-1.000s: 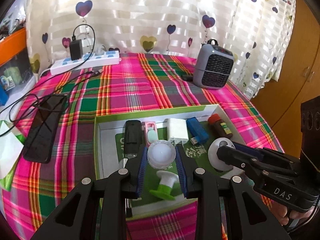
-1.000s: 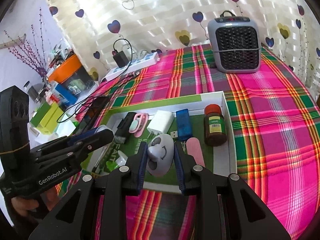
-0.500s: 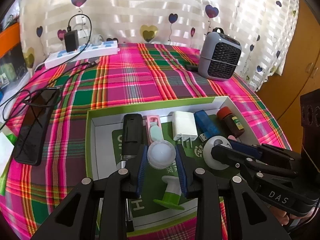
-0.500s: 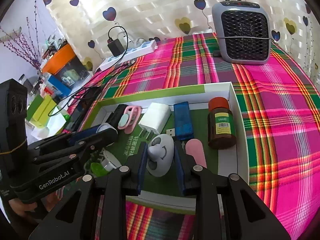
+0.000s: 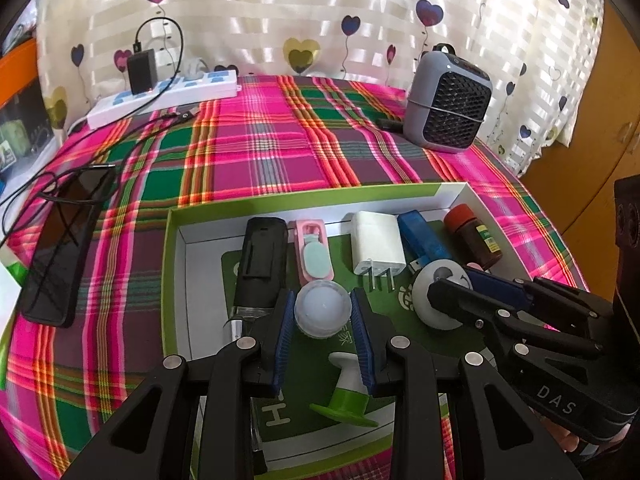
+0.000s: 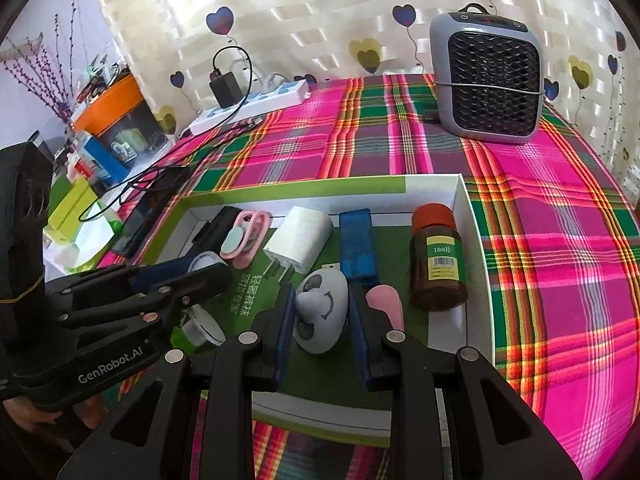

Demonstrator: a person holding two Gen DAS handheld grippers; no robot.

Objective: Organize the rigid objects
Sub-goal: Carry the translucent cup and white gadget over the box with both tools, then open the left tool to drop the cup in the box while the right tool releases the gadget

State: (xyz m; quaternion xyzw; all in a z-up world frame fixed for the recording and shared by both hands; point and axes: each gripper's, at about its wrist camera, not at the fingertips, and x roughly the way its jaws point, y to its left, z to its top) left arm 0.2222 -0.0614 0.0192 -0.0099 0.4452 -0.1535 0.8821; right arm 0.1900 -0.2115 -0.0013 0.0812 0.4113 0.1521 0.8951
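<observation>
A shallow green-and-white box on the plaid cloth holds a black device, a pink clip, a white charger, a blue USB stick and a brown pill bottle. My left gripper is shut on a round translucent white cap over the box. My right gripper is shut on a grey-white panda-face piece beside it. A green-and-white suction hook lies under the left gripper.
A grey fan heater stands at the back right. A white power strip with a black adapter lies at the back left. A black phone with cables lies left of the box. A pink oval lies by the bottle.
Both grippers have moved forward and lower over the box, each still holding its object. The box contents look nearer and larger.
</observation>
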